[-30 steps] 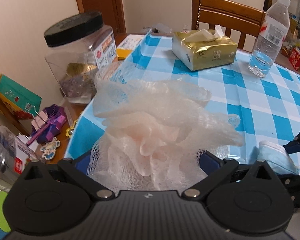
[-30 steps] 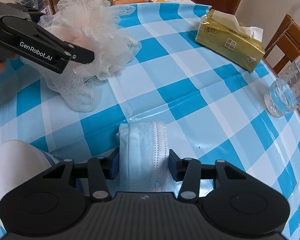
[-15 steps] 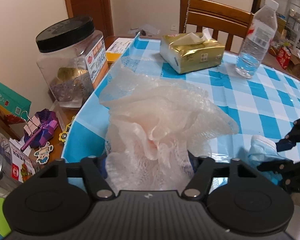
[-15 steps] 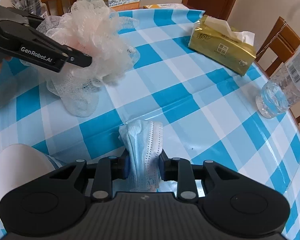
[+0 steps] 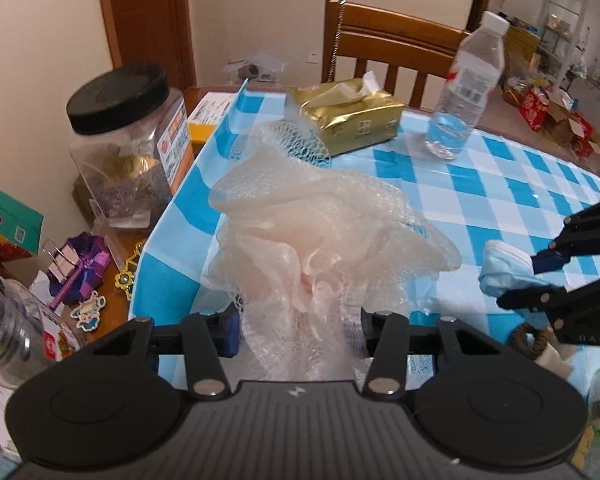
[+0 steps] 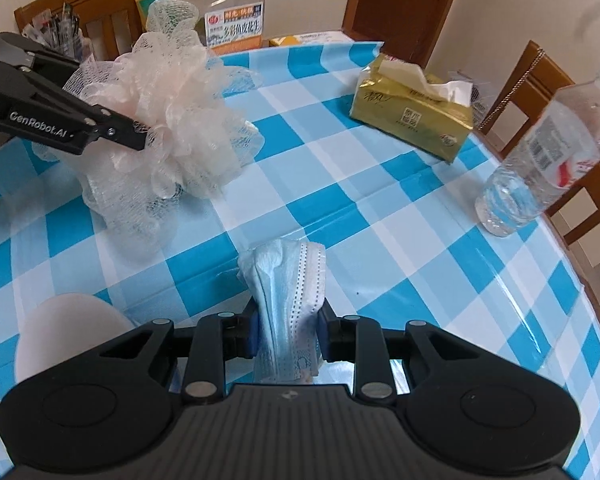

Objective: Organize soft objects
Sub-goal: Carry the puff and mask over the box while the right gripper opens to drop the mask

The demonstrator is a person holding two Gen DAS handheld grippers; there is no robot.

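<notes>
My left gripper (image 5: 298,332) is shut on a pale pink mesh bath sponge (image 5: 320,232) and holds it above the blue checked tablecloth (image 5: 480,184). The sponge also shows in the right wrist view (image 6: 172,120), pinched by the left gripper's fingers (image 6: 112,132). My right gripper (image 6: 286,334) is shut on a crumpled light blue face mask (image 6: 288,280), raised off the cloth. In the left wrist view the mask (image 5: 504,268) sits at the right in the right gripper's fingers (image 5: 548,260).
A gold tissue pack (image 5: 340,120), a water bottle (image 5: 464,92) and a black-lidded plastic jar (image 5: 128,136) stand at the far side. Wooden chairs (image 5: 392,48) ring the table. A white rounded object (image 6: 68,336) lies at the near left. Small clutter (image 5: 80,272) sits off the cloth.
Both grippers closed tighter on their objects and lifted them: the sponge bunched up and rose off the cloth, and the mask was squeezed narrow and raised.
</notes>
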